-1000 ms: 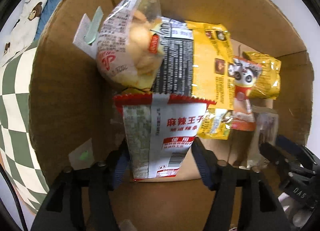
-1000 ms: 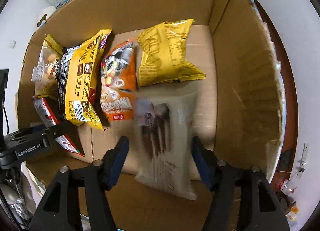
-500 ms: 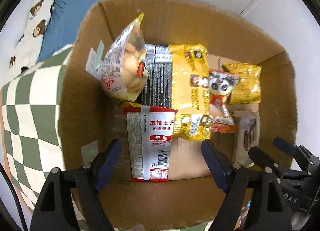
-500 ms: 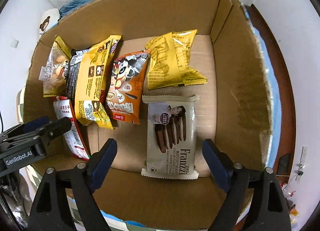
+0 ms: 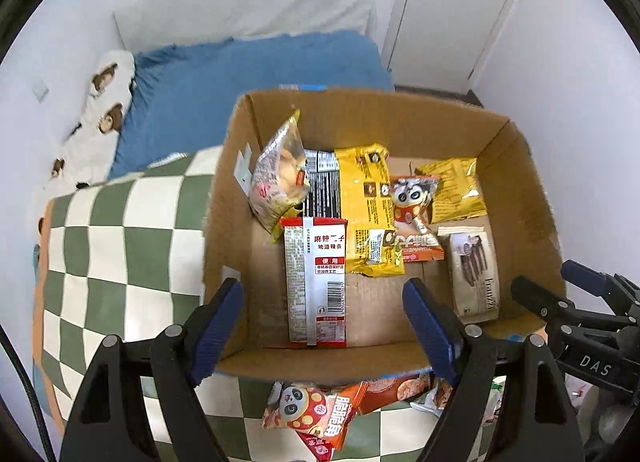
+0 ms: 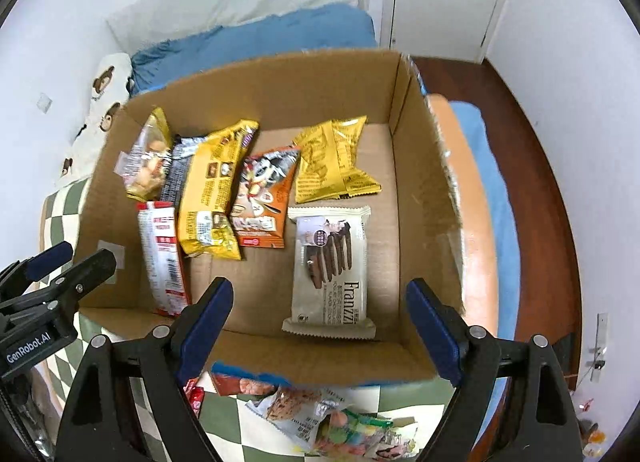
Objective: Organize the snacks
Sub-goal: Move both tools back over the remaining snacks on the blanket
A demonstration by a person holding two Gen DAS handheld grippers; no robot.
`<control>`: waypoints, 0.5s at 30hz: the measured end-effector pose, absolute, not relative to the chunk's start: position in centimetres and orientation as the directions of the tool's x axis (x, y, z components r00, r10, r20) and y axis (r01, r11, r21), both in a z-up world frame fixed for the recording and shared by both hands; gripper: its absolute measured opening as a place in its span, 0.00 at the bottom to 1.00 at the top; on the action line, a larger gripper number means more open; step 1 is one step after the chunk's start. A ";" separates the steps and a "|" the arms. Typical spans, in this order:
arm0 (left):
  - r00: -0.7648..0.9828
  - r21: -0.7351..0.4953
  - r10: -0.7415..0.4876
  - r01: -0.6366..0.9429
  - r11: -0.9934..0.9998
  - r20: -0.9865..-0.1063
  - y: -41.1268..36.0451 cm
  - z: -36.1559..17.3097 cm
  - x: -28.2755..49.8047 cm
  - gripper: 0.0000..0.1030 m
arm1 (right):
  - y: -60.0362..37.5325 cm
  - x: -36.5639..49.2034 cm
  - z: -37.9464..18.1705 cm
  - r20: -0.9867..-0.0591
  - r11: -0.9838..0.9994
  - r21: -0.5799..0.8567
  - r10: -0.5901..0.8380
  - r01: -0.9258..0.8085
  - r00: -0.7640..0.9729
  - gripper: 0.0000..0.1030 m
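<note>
Both grippers hang wide and empty above the brown cardboard box [image 5: 360,110]: a second ago the left gripper [image 5: 324,326] held the red-and-white spicy-strip packet [image 5: 314,282] and the right gripper [image 6: 320,322] held the beige Franzzi chocolate biscuit pack [image 6: 330,270], and each has since let go and pulled back and up. The packet now lies flat at the left of the box floor, just below the clear bag of puffed snacks [image 5: 280,178]. The biscuit pack lies at the right, below the crinkled yellow foil packet [image 6: 334,160]. That makes two more snacks filed. More wait outside the near wall on the green-and-white checked cloth [image 5: 100,230], among them an orange panda-print packet [image 5: 312,414] and a clear cookie bag [image 6: 296,404]. Each gripper is tilted down over the near rim, the left beside the right, so I judge the next reach goes to that pile.
</note>
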State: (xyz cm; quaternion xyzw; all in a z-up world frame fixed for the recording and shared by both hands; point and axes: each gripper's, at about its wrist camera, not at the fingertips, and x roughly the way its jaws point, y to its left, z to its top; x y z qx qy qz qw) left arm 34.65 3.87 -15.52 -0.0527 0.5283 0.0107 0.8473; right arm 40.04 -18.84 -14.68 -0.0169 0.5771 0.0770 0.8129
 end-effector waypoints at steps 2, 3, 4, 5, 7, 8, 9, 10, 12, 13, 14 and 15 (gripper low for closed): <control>0.468 -0.069 -0.029 -0.070 0.995 -0.883 3.6 -14.8 33.9 0.79 | -18.7 39.0 -13.4 -0.928 0.987 0.059 0.110 -0.152 0.355 0.88; 0.480 -0.068 -0.028 -0.067 0.995 -0.877 3.5 -14.3 33.4 0.79 | -18.6 38.5 -12.8 -0.922 0.986 0.061 0.116 -0.155 0.370 0.88; 0.494 -0.066 -0.025 -0.065 0.996 -0.869 3.4 -13.8 32.9 0.79 | -18.6 37.9 -12.1 -0.917 0.985 0.064 0.120 -0.158 0.381 0.88; 0.504 -0.061 -0.020 -0.065 0.996 -0.863 3.3 -13.4 32.6 0.79 | -18.6 37.5 -11.6 -0.912 0.985 0.066 0.125 -0.159 0.391 0.88; 0.529 -0.066 -0.024 -0.061 0.996 -0.848 3.1 -12.4 31.7 0.79 | -18.6 36.6 -10.5 -0.900 0.984 0.076 0.136 -0.159 0.415 0.88; 0.534 -0.068 -0.026 -0.058 0.996 -0.845 3.0 -12.0 31.3 0.79 | -18.5 36.1 -10.1 -0.895 0.984 0.076 0.138 -0.161 0.423 0.88; 0.545 -0.065 -0.023 -0.057 0.996 -0.838 2.9 -11.5 30.9 0.79 | -18.5 35.7 -9.6 -0.891 0.984 0.079 0.142 -0.162 0.431 0.87; 0.556 -0.065 -0.025 -0.052 0.996 -0.831 2.8 -10.9 30.5 0.79 | -18.6 35.1 -9.1 -0.886 0.983 0.086 0.150 -0.163 0.439 0.87; 0.582 -0.057 -0.021 -0.045 0.997 -0.813 2.5 -10.1 29.8 0.79 | -18.6 34.2 -8.2 -0.878 0.982 0.090 0.157 -0.166 0.453 0.87; 0.589 -0.059 -0.022 -0.043 0.997 -0.808 2.5 -9.7 29.4 0.79 | -18.7 33.8 -7.8 -0.874 0.982 0.095 0.162 -0.166 0.458 0.87; 0.592 -0.066 -0.030 -0.040 0.997 -0.805 2.5 -9.4 29.0 0.79 | -18.9 33.3 -7.4 -0.870 0.981 0.102 0.168 -0.164 0.463 0.87; 0.595 -0.073 -0.036 -0.038 0.997 -0.803 2.4 -9.1 28.6 0.79 | -18.9 33.1 -7.3 -0.869 0.981 0.106 0.171 -0.164 0.465 0.88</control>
